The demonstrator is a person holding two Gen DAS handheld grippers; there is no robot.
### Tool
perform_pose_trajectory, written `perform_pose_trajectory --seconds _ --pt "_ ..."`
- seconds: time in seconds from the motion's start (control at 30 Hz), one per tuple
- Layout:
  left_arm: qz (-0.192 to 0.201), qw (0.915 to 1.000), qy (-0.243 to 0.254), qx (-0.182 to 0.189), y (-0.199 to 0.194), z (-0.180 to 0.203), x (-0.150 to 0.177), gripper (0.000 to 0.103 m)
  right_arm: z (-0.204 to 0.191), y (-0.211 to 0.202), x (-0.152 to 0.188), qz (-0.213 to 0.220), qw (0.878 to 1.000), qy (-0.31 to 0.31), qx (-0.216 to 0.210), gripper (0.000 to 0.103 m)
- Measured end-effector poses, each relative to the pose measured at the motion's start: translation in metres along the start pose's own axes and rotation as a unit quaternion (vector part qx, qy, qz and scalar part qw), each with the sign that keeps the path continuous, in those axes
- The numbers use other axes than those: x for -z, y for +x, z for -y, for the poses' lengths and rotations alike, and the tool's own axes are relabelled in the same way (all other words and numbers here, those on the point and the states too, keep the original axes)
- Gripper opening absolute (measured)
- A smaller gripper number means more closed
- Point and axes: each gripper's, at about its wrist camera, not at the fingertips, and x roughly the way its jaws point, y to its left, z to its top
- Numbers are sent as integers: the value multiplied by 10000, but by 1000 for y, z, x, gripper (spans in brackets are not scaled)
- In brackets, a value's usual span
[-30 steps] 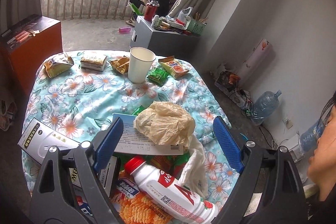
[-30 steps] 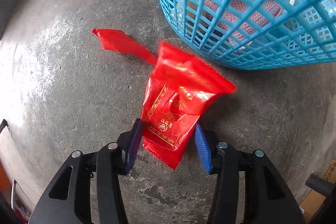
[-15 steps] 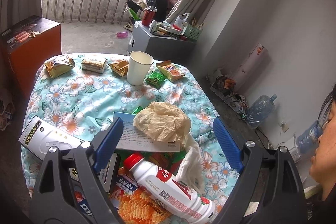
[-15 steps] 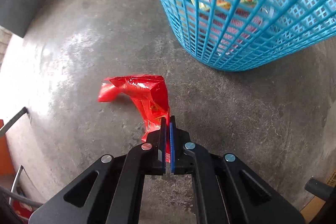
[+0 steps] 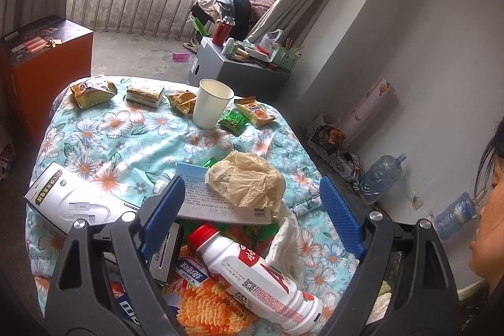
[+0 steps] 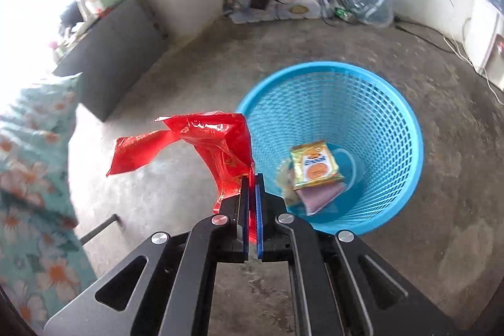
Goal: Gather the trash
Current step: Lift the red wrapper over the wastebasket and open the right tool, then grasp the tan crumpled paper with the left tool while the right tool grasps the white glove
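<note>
1. I have the right tool (image 6: 251,175) clamped fully closed on the lower edge of the red wrapper (image 6: 217,144). The wrapper hangs in the air above the concrete floor (image 6: 176,96), just left of the blue basket (image 6: 406,122).
2. The basket stands upright on the floor with its mouth open to me. A yellow snack packet (image 6: 315,164) and some pale scraps already lie on its bottom.
3. I judge the step in hand to be the carry: bring the wrapper over the basket opening, then release.
4. To do it well, I should move the right tool sideways until the whole wrapper, including the loose flap trailing left, sits inside the rim line. The film is light and floppy, so a release at the rim may let it drape over the edge or drift back to the floor.
5. I should lower the tool towards the mouth before opening, keep the pads pointing down, and open wide so the film does not cling to one pad.
6. My left tool (image 5: 252,216) has its jaws spread wide and holds nothing. It hovers over the counter (image 5: 132,144) with the floral cloth.
7. Between its pads in that view lie a crumpled beige bag (image 5: 249,181) on a blue-and-white box (image 5: 201,197), and below them a white bottle with a red cap (image 5: 252,276).
8. More trash waits at the counter's far edge: a paper cup (image 5: 211,103) and several snack packets. I judge the task well short of finished.
</note>
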Motion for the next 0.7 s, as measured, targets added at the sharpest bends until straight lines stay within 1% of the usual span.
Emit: perform_pose_trajectory --seconds 0.03,0.07,0.1,0.13,0.17,0.2,0.27,0.4,0.47,0.5,0.6,0.7 --pt "26 10000 -20 28 -2 -1 1 83 3 21 -9 -250 9994 28 230 6" --pt "59 10000 -40 61 -4 -2 2 83 10 33 -16 -439 9985 36 337 7" --pt "90 9999 -55 85 -5 -3 3 83 15 44 -20 -532 9975 38 473 12" --pt "108 9999 -66 97 -6 -4 5 83 20 53 -19 -617 9960 52 641 29" --pt "119 9998 -76 108 -7 -4 5 83 25 55 -19 -640 9945 118 819 40" --pt "125 9998 -79 115 -8 -5 6 83 29 54 -16 -618 9936 184 925 42" --pt "139 9998 -38 119 -10 -6 7 83 39 49 -12 -628 9931 325 939 52" --pt "246 9996 92 101 -21 -4 8 83 43 29 -8 -399 9940 396 940 53" --pt "301 9994 109 123 -27 -3 9 83 39 6 -8 -251 9955 378 830 53" --pt "326 9993 99 152 -30 -2 9 83 35 -9 -10 -164 9967 377 696 53" --pt "357 9991 51 237 -38 -1 11 83 14 -60 -10 31 9995 278 130 53" --pt "388 9989 22 278 -46 0 17 83 -20 -119 -6 215 9985 -43 -508 53"
